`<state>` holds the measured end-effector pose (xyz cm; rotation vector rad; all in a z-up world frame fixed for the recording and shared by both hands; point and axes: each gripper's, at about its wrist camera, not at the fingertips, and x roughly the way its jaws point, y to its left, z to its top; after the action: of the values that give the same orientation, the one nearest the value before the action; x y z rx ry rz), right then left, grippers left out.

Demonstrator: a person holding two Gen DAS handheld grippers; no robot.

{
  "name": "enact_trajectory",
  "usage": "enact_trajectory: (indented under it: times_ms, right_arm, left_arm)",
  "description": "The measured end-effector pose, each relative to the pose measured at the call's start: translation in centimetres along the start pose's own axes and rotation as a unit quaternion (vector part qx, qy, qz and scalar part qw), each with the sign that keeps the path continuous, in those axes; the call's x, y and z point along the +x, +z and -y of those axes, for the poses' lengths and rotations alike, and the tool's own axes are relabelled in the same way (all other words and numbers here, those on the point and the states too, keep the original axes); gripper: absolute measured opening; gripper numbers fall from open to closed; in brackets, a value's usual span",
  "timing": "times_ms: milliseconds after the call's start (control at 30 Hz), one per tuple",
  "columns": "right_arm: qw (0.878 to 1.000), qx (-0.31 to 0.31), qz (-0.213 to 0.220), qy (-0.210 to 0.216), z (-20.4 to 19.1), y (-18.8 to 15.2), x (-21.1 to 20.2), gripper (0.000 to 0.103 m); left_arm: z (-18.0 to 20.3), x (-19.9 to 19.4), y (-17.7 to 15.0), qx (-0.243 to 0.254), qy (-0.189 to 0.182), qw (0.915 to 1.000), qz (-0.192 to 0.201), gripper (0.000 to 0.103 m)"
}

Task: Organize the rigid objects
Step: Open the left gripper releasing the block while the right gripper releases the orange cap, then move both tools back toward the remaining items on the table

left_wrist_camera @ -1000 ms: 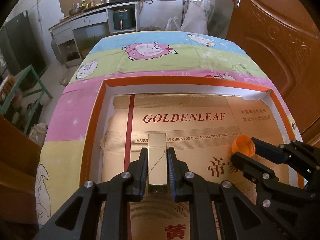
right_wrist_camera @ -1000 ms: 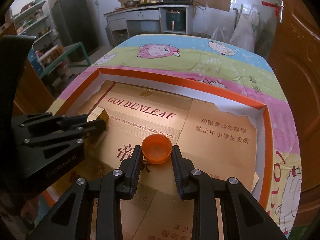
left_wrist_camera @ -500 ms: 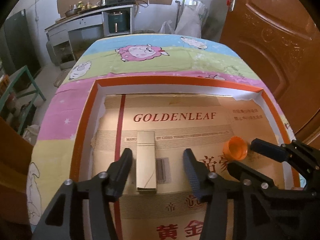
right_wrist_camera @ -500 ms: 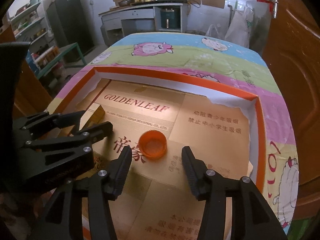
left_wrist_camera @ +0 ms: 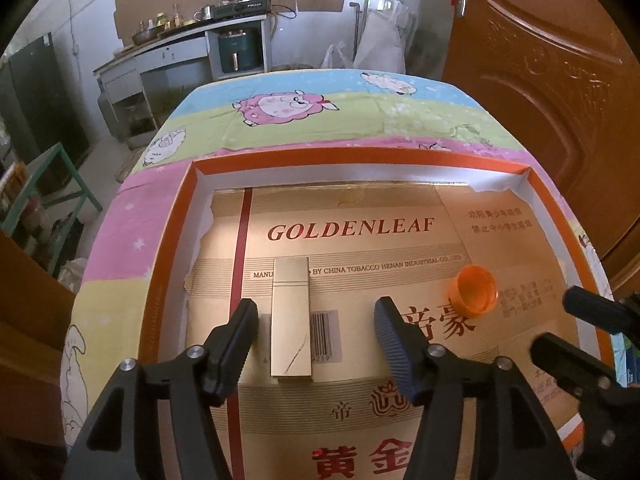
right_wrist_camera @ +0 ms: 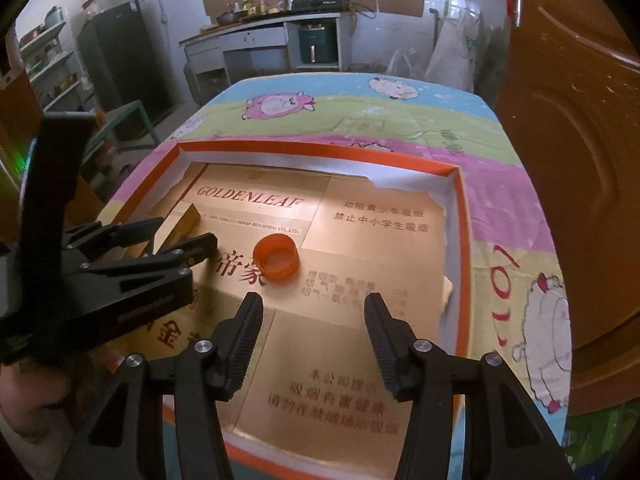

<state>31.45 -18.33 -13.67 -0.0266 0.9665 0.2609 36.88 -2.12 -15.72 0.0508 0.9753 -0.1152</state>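
Note:
A slim gold rectangular block (left_wrist_camera: 291, 320) lies flat on the gold cardboard lining of an orange-rimmed tray (left_wrist_camera: 360, 156). My left gripper (left_wrist_camera: 316, 312) straddles it with its jaws opening wide; neither pad touches it. An orange bottle cap (left_wrist_camera: 474, 289) sits mouth-up to the block's right. In the right wrist view the cap (right_wrist_camera: 277, 258) lies ahead and a little left of my right gripper (right_wrist_camera: 313, 302), which is open with nothing between its fingers. That view also shows the left gripper (right_wrist_camera: 186, 234) over the block (right_wrist_camera: 188, 218). The right gripper (left_wrist_camera: 558, 320) shows at the left wrist view's right edge.
The tray rests on a table under a cartoon-sheep cloth (left_wrist_camera: 320, 120). A brown wooden door (left_wrist_camera: 540, 80) stands close on the right. A kitchen counter (left_wrist_camera: 180, 44) is at the back, and a green metal frame (left_wrist_camera: 60, 184) stands on the floor to the left.
The left jaws let go of the gold block and spread wide. The right jaws released the orange cap, opened, and drew back and right, leaving the cap on the cardboard.

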Motion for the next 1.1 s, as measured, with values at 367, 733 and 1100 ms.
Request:
enact_trajectory:
  times_ms: [367,733,1100]
  right_arm:
    - [1.0,0.015,0.028,-0.004,-0.2,-2.3,-4.7,0.055]
    - [0.998,0.027,0.052,-0.007,-1.7,-5.7,-9.2,0.055]
    - [0.997,0.029,0.07,-0.016,-3.7,-9.6,-13.0,0.055]
  left_arm:
    - [-1.4,-6.4,-1.1,-0.022,-0.035,0.9967,0.07,0.06]
    - [-2.1,-14.7,-5.4,-0.026,-0.011,0.9925,0.119,0.06]
    - [-1.8,-18.6,-9.7,-0.012,-0.023,0.991,0.132,0.06]
